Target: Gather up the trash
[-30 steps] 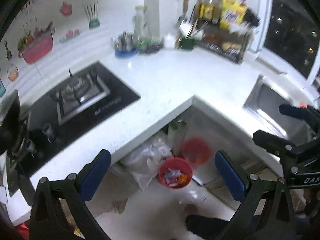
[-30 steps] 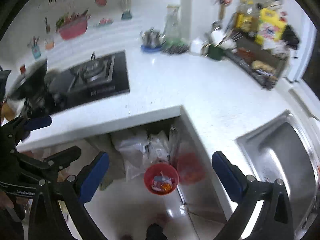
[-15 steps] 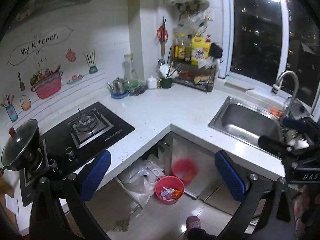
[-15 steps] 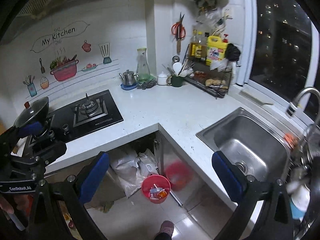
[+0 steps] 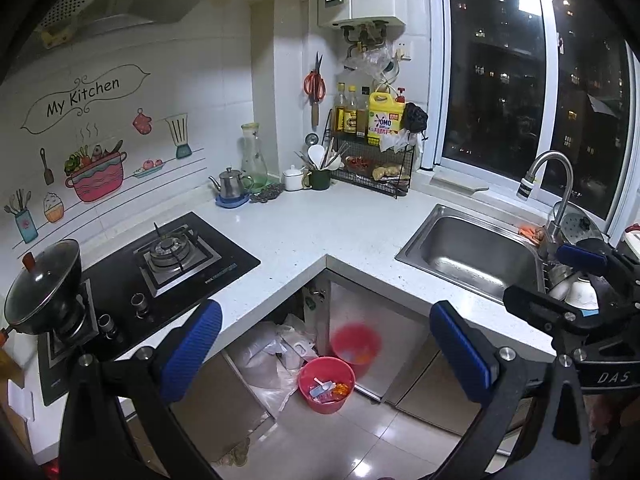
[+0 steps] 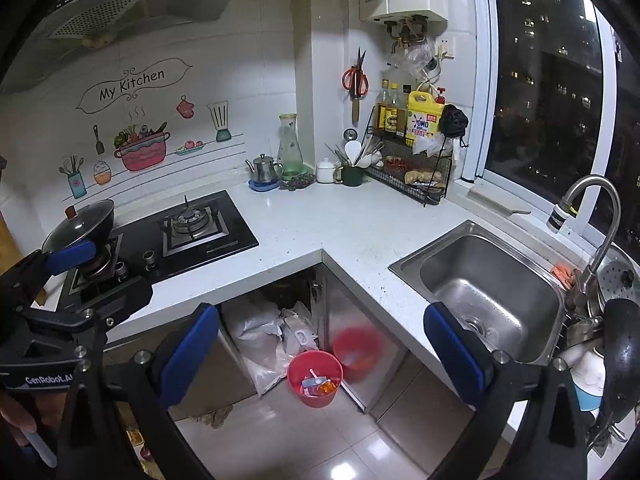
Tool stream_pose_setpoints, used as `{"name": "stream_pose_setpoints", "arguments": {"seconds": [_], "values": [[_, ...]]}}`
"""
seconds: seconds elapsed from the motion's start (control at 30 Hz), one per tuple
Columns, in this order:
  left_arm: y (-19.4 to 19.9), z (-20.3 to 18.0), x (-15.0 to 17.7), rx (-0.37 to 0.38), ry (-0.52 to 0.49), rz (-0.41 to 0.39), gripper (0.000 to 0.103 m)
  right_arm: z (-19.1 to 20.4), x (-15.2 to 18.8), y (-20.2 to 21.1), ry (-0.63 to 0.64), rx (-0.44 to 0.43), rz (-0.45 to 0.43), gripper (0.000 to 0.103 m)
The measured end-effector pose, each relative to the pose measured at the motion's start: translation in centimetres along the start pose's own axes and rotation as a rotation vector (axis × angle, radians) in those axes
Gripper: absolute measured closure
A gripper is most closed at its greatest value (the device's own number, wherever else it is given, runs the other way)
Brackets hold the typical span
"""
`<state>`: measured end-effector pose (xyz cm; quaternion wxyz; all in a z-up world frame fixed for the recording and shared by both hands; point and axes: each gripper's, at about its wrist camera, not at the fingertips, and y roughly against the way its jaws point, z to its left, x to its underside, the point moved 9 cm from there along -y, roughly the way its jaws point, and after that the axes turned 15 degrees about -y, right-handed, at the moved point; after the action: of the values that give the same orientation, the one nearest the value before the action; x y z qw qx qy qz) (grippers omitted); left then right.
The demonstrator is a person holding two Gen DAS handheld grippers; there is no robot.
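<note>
Left claw point(image 5: 326, 346) wide, empty, raised above floor; right claw point(image 6: 320, 344) same. One red bin point(image 5: 326, 384) on floor by under-tabletop opening, a few wrappers inside. One bag pile point(image 6: 262, 340) in opening just beside bin. Tabletop point(image 5: 304, 236) bare of litter. Risk: clumsy grab at rim tips bin, spilling wrappers.

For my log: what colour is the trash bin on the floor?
Red; the trash bin shows best in the left wrist view.

We see a white desk point(image 5: 320, 232) with a black stove point(image 5: 160, 268) at left, a steel sink point(image 5: 472, 252) at right, and a kettle point(image 5: 230, 184) far back.
</note>
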<state>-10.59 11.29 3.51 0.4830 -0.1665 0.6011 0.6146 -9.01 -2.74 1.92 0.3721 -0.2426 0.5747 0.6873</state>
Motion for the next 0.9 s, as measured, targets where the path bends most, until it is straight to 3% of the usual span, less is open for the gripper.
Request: {"name": "stream_pose_setpoints", "arguments": {"seconds": [0.27,0.9], "values": [[-0.6,-1.2,0.2,0.035,-0.003,0.006,0.0,-0.9,0.6,-0.1,-0.014,0.02,0.014,0.001],[-1.2,-1.4,-0.1,0.042,-0.01,0.005,0.0,-0.9,0.7,0.2,-0.02,0.032,0.015,0.001]]}}
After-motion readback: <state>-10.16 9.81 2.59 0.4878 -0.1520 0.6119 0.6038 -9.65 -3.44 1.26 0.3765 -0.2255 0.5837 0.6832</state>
